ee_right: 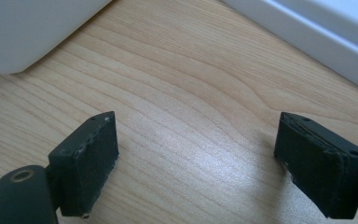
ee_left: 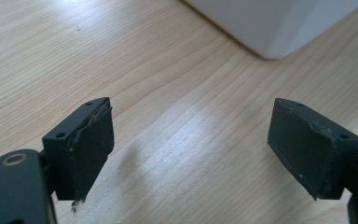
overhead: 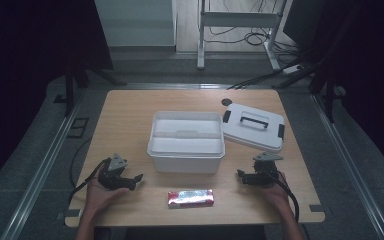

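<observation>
While both hands rest near the front edge of the desk (overhead: 130,107), the left gripper (overhead: 136,181) and the right gripper (overhead: 240,175) keep their fingers (ee_left: 91,149) spread wide, with bare wood between them. Between the two grippers, close to the front edge, lies a red and silver packet (overhead: 190,198), untouched. Behind it, mid-desk, stands an open white box (overhead: 186,141); its lid (overhead: 254,126) lies toward the far right corner.

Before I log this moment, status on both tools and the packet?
Left tool open, empty. Right tool open, empty. Red packet flat on table between them, untouched. White bin open behind it, lid beside; nothing in the way.
</observation>
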